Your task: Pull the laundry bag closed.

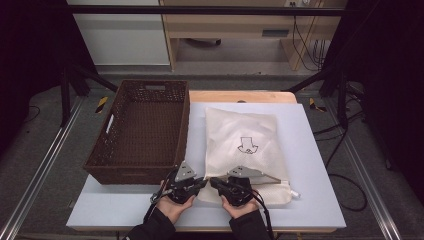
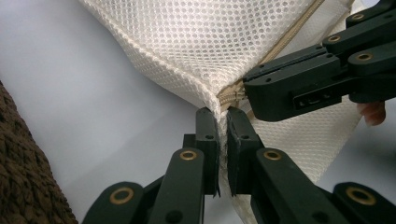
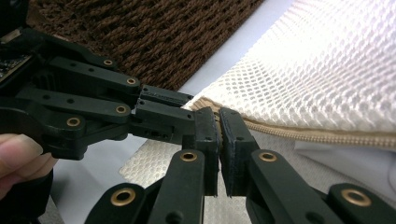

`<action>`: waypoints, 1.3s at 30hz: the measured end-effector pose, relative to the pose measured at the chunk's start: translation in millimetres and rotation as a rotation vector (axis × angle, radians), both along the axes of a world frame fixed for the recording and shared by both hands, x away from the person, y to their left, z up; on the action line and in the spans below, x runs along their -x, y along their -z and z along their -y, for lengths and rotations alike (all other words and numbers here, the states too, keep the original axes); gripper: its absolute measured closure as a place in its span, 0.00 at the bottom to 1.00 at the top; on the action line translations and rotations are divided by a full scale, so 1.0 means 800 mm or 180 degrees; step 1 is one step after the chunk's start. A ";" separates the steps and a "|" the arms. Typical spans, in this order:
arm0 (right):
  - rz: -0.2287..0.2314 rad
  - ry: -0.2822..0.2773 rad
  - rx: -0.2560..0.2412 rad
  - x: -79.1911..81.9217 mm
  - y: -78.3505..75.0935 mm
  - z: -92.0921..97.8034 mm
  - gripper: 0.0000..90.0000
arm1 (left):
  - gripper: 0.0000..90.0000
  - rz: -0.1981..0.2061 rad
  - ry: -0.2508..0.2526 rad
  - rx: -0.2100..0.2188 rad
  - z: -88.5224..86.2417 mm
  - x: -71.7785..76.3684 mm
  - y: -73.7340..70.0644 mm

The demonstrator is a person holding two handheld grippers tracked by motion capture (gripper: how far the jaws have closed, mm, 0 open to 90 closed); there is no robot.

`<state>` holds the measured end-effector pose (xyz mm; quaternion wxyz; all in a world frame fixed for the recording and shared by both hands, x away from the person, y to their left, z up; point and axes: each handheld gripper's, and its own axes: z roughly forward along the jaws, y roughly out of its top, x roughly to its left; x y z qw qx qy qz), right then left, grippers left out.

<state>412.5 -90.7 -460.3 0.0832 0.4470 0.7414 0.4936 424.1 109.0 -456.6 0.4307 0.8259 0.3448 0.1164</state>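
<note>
Both hand-held grippers — left (image 1: pixel 202 183), right (image 1: pixel 214 182) — pinch the mesh bag's (image 1: pixel 245 137) corner beside the wicker basket (image 1: pixel 150 127).

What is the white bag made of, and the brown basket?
The white bag looks like soft mesh cloth: tiny holes cover it, and it has a beige zipper. The brown basket looks woven, maybe wicker or plastic rattan, matte with knotted strands.

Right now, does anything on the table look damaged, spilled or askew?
Nothing stands out. The mesh bag lies flat beside the empty basket, and both grippers, left gripper and right gripper, pinch its near corner by the zipper.
</note>
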 end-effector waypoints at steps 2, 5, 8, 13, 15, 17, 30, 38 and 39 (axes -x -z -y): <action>-0.0020 0.0025 -0.0004 0.000 0.001 0.001 0.97 | 0.94 0.0007 0.0000 0.0006 0.000 0.001 -0.001; -0.0052 0.0036 -0.0035 -0.001 0.001 0.002 0.97 | 0.94 -0.0001 -0.0001 0.0041 -0.001 0.002 -0.004; -0.0059 0.0031 -0.0071 -0.001 0.001 0.004 0.97 | 0.94 -0.0004 0.0005 0.0073 -0.002 0.002 -0.006; -0.0111 0.0040 -0.0112 -0.003 0.002 0.007 0.97 | 0.94 -0.0018 0.0005 0.0094 -0.004 0.001 -0.007; -0.0132 0.0045 -0.0113 -0.004 0.003 0.008 0.97 | 0.94 -0.0021 0.0005 0.0103 -0.004 0.002 -0.008; -0.0158 0.0051 -0.0125 -0.004 0.003 0.010 0.97 | 0.94 -0.0014 0.0010 0.0104 -0.005 0.002 -0.009; -0.0187 0.0060 -0.0114 -0.004 0.004 0.016 0.97 | 0.94 0.0010 0.0044 0.0082 -0.004 0.005 -0.011; -0.0168 0.0090 -0.0037 -0.003 0.004 0.018 0.97 | 0.94 0.0028 0.0046 0.0082 -0.004 0.007 -0.012; -0.0158 0.0103 -0.0005 -0.003 0.005 0.019 0.97 | 0.94 0.0051 0.0042 0.0057 -0.004 0.008 -0.012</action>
